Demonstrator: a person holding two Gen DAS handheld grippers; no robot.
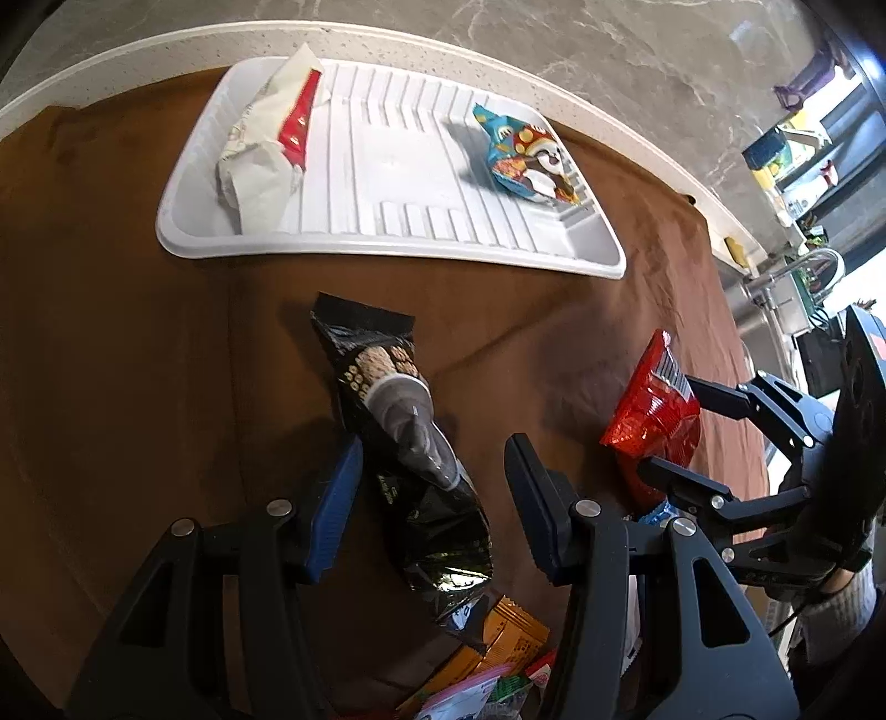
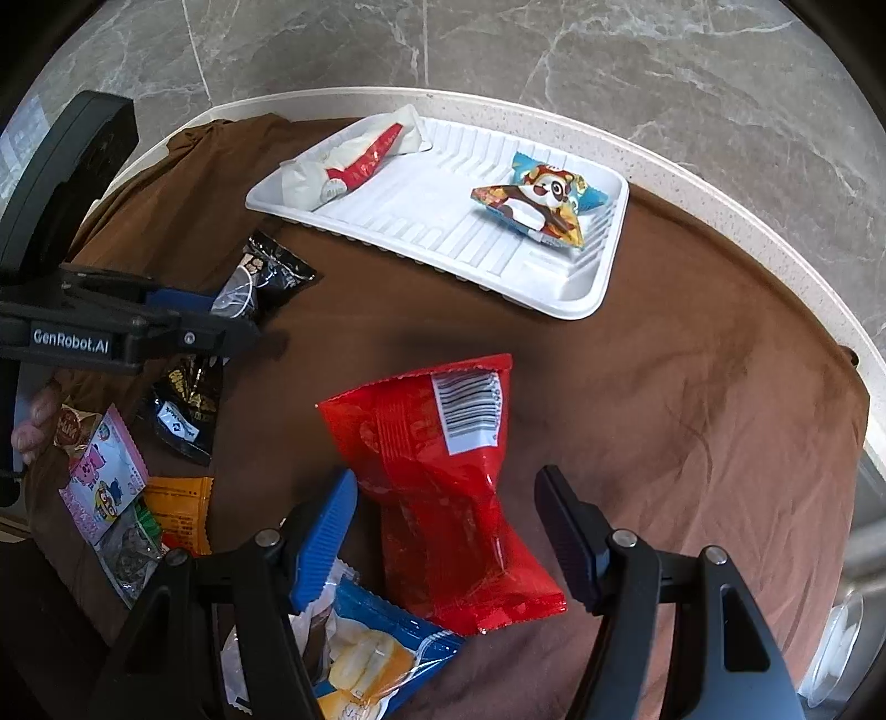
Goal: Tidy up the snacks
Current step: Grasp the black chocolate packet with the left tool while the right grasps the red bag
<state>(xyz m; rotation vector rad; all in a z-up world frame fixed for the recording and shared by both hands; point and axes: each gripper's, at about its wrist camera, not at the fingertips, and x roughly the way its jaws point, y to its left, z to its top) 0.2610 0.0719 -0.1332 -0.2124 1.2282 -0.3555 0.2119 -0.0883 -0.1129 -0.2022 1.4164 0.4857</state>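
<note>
Holding left gripper point(image 1: 434, 498): my jaws open around black packet point(image 1: 410, 443).
Right gripper point(image 2: 446, 531): jaws open around red packet point(image 2: 443, 487).

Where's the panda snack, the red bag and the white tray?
panda snack point(image 2: 534, 207), right wrist view, on the panda's picture.
red bag point(image 2: 443, 487), right wrist view, on its crinkled middle.
white tray point(image 1: 387, 166), left wrist view, on its bare ribbed floor.

A brown cloth point(image 2: 692, 399) covers the worktop point(image 2: 720, 183) beneath the claw, with a grey marble wall point(image 2: 554, 50) beyond it.
</note>
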